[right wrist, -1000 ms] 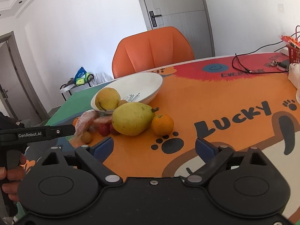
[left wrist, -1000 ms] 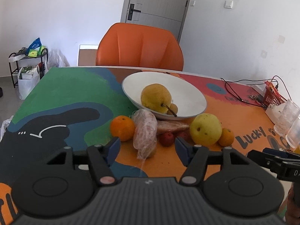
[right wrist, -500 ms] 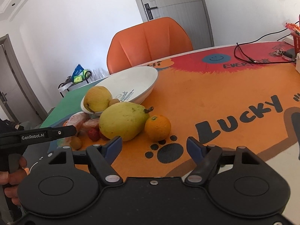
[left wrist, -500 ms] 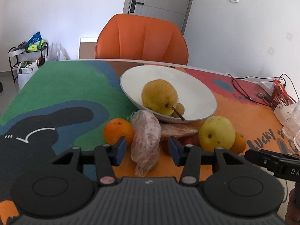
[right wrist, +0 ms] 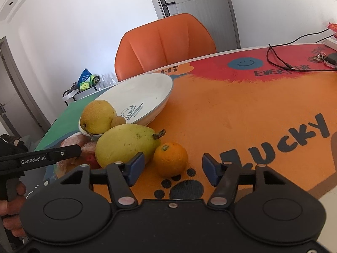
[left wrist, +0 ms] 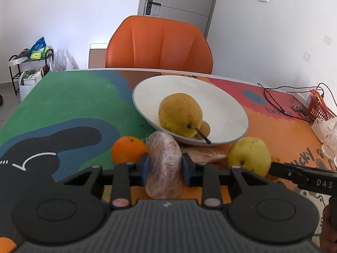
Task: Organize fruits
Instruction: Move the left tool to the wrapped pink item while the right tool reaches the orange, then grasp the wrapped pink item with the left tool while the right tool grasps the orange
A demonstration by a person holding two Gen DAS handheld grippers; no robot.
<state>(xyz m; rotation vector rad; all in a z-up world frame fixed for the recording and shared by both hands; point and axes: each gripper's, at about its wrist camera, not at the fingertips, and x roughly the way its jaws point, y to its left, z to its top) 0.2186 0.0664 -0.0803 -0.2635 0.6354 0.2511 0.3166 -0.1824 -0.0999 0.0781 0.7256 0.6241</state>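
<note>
Wrapped fruit, lower centre, sits below the bowl; our left gripper is closing, pads touching it. Right gripper is closing around the orange, not yet touching. We should squeeze gently, then lift straight.

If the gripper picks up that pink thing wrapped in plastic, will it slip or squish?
Probably a bit slippery: the plastic-wrapped pink fruit has shiny, crinkled film. The left gripper is closing with its pads against the wrap, so the loose film may shift. It looks plump, likely firm rather than floppy.

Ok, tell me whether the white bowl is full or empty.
Neither: the white bowl holds one yellow pear and a small brown fruit; most of its inside is bare.
</note>
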